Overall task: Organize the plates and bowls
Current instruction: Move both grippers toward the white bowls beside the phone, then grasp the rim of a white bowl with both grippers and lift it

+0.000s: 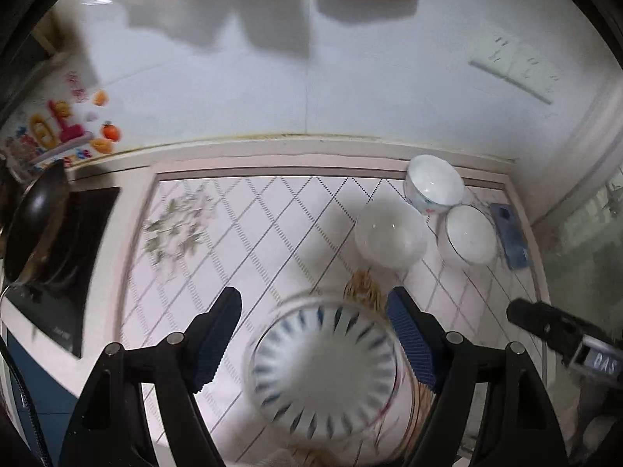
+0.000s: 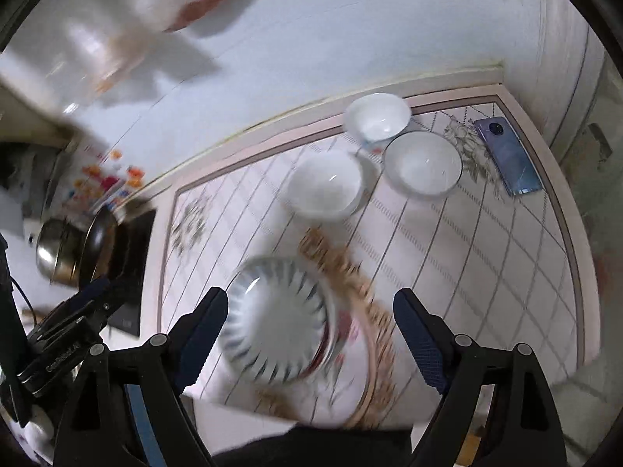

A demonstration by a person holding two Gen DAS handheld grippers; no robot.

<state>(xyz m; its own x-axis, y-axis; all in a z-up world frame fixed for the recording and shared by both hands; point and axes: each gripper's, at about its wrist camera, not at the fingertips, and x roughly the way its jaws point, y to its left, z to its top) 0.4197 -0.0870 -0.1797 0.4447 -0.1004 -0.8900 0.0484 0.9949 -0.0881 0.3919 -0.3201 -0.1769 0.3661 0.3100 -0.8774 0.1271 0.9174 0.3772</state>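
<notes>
Blue-striped bowl point(image 1: 323, 369) sits between wide-open, empty left gripper point(image 1: 315, 334); centre on rim before closing. Right gripper point(image 2: 311, 334) open, empty.

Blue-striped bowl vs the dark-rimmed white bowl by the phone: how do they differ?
The blue-striped bowl has blue radial strokes inside; the dark-rimmed bowl is plain white inside with only a thin dark rim line. The striped one sits on a gold-patterned plate near the counter's front edge; the dark-rimmed one stands on the counter mat near the back, beside the phone. Both are upright, look empty, and no gripper holds them.
</notes>
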